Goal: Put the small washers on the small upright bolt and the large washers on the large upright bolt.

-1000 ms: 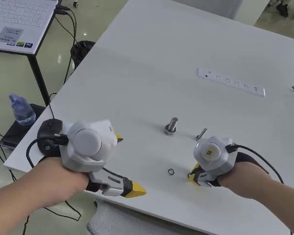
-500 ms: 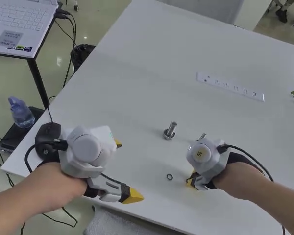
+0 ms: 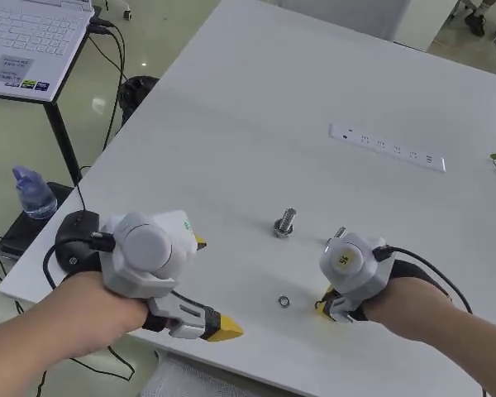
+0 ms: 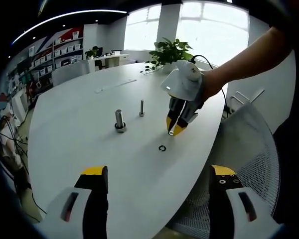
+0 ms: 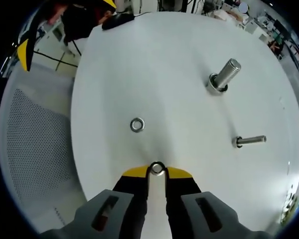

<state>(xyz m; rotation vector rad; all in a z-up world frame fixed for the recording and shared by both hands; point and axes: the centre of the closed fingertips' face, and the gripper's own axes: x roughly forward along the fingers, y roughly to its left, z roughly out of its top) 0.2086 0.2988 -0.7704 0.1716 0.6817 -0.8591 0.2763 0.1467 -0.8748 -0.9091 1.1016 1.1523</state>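
- The right claw is clamped on a washer. The ring sits between its yellow tips, low over the white bench.
- The left claw is spread wide apart and grips nothing. In the head view it hovers at the near edge of the bench, at about 8 o'clock from the large bolt.
- A loose washer lies flat on the bench at 6 o'clock from the large bolt. It is just beside the right claw's tips, at their 9 o'clock and not touching them.
- The large bolt stands upright with a ring at its foot. Whether that ring is a washer or the bolt's own head cannot be told.
- The small bolt stands at about 4 o'clock from the large bolt and near it, with its lower part hidden behind the right claw's body.
- A power strip lies well apart at 1 o'clock from the bolts.
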